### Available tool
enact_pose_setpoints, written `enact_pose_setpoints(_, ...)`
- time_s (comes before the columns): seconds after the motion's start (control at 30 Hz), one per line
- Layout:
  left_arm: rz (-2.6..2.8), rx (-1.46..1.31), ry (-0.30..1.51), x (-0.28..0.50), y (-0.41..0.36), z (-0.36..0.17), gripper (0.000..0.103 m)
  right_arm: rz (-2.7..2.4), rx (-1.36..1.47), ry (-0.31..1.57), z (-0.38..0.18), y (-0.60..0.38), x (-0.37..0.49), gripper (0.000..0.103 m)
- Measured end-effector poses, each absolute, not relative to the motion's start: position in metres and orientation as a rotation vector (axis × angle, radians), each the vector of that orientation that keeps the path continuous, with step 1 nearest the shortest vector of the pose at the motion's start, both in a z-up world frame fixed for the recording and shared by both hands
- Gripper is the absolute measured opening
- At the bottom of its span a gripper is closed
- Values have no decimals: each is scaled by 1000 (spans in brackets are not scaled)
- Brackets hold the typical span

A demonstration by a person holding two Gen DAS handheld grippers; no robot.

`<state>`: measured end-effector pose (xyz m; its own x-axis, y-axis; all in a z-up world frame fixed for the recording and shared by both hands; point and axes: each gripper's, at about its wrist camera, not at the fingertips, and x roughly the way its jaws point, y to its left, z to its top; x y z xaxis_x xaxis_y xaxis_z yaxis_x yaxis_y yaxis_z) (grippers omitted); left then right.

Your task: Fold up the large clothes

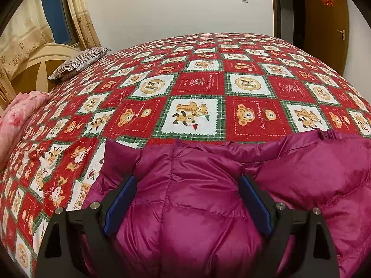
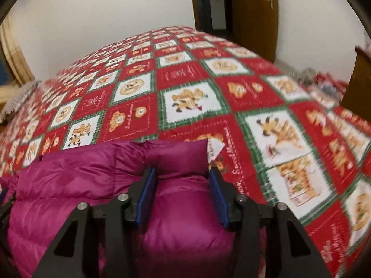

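2 grippers straddle the magenta down jacket, which lies on the bear-print quilt at its near edge. Your left gripper is spread wide around a puffed panel; your right gripper, also spread, brackets the jacket's right end. Closing on slick, lofty shell risks slippage, or pinching the quilt beside the jacket.

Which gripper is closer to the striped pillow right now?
Left. The left gripper sits over the magenta jacket on the side of the striped pillow; the right gripper works the jacket's opposite end, farther away.
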<state>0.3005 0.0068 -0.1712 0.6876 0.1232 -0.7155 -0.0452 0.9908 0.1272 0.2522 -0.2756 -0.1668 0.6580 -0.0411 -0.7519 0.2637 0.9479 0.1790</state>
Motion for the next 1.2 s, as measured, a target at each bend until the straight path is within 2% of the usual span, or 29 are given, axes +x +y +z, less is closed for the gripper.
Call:
enact_pose_setpoints(0.43,32,61,838,298,14,-167,91,-209,225,860,-160,-269,251,51)
enact_pose_setpoints(0.53,-23,39,824,278,32,-149,90,-230,207,775,-133,-261,224,47)
enact_pose_setpoints(0.7,21,42,723,218,65,-116,91,-120,140,668,-95,-208,171,46)
enact_pose_setpoints(0.77,38,18,707,195,77,-114,91,-42,143,656,-91,-179,157,40)
enact_pose_setpoints(0.8,51,3,705,187,82,-115,91,-5,143,656,-91,-165,151,38)
enact_pose_setpoints(0.87,69,-45,701,172,91,-121,91,57,137,663,-96,-134,145,26)
enact_pose_setpoints(1.0,56,-109,736,162,97,-137,91,108,99,694,-115,-96,150,22)
enact_pose_setpoints(1.2,50,-124,786,163,92,-162,91,94,95,788,-157,-84,165,21)
